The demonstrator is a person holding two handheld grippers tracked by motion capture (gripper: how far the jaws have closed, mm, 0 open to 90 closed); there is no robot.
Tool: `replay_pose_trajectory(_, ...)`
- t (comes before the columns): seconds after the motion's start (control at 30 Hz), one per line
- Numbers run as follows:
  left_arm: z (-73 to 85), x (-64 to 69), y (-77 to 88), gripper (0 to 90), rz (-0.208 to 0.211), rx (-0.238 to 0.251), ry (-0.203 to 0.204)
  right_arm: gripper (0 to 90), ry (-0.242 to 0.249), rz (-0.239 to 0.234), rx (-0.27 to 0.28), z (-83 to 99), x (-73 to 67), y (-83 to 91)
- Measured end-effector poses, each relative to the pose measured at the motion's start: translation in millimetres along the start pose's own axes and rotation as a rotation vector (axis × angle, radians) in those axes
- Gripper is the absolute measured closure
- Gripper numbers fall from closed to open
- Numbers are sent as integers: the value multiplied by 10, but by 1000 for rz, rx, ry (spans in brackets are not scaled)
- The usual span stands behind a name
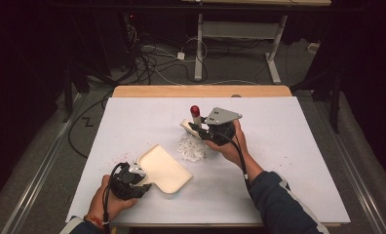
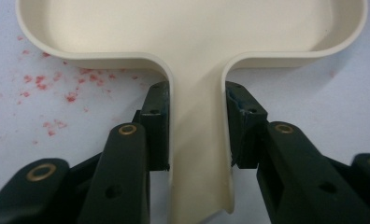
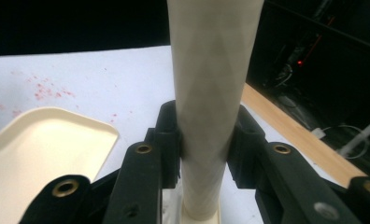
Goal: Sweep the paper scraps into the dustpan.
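A cream dustpan (image 1: pixel 164 168) lies flat on the white table at the front left. My left gripper (image 1: pixel 149 184) is shut on its short handle (image 2: pixel 199 140), one pad pressed against each side. My right gripper (image 1: pixel 197 127) is near the table's middle, shut on the cream handle (image 3: pixel 211 70) of a small brush. The handle stands nearly upright and ends in a red cap (image 1: pixel 195 110). A white ragged clump (image 1: pixel 191 149) sits just below the brush head; I cannot tell whether it is bristles or loose scraps. The dustpan (image 3: pixel 43 149) lies left of the brush in the right gripper view.
Small red specks (image 2: pixel 38 81) dot the white table surface (image 1: pixel 288 131) beside the pan. A wooden edge (image 1: pixel 201 91) runs along the far side of the table. Beyond it stand a desk frame (image 1: pixel 199 44) and floor cables.
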State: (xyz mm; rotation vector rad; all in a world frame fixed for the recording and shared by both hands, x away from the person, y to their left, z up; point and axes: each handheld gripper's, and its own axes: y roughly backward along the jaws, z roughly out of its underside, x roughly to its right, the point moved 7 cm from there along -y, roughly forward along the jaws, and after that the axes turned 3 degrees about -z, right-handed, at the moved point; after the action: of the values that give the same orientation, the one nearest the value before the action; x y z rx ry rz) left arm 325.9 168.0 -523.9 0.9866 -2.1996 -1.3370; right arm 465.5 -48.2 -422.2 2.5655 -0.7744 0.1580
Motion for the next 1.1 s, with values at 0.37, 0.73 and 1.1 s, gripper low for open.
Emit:
replay_pose_trajectory(0.37, 1, -3, 0, 633, 1, -5, 0, 705, -34, 71, 8, -30, 197, 69)
replay_pose_trajectory(0.73, -12, -16, -6, 633, 11, -15, -1, 705, -44, 179, -1, -55, 531, 90)
replay_pose_trajectory(1.1, -14, -31, -36, 633, 16, -15, 4, 705, -53, 182, -26, 109, 654, -48)
